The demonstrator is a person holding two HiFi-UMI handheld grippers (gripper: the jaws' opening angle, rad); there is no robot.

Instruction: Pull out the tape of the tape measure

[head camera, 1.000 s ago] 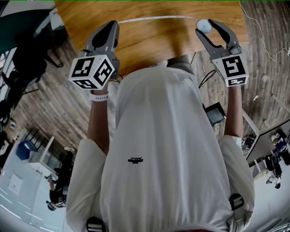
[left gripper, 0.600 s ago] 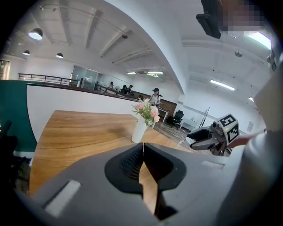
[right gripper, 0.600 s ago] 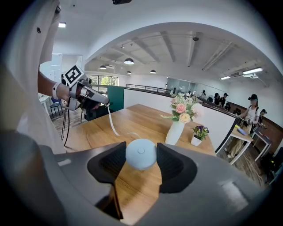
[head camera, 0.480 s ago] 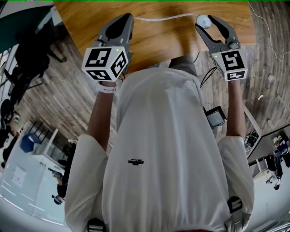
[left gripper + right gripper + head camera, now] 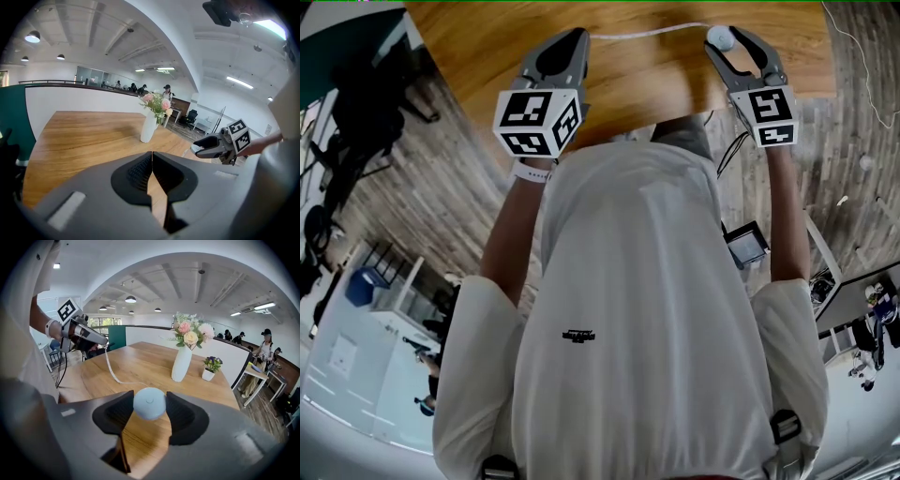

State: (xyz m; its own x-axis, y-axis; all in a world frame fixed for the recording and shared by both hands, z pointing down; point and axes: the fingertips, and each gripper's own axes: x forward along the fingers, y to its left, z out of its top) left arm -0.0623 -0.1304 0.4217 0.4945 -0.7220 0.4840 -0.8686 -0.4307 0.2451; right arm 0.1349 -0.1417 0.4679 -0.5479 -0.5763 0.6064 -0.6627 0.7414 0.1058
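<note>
Both tools now sit higher in frame; left tool [image 5: 578, 34] pinches the tape [image 5: 647, 34], right tool [image 5: 727, 34] clamps the tape measure [image 5: 149, 403].

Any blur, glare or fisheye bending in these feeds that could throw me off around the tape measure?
Head view: heavy fisheye, the floorboards curve, and the white tape is thin but sharp. Right gripper view: the tape measure is crisp and evenly lit, with no glare. Left gripper view: dark rounded corners, and a bright ceiling light at top right.
</note>
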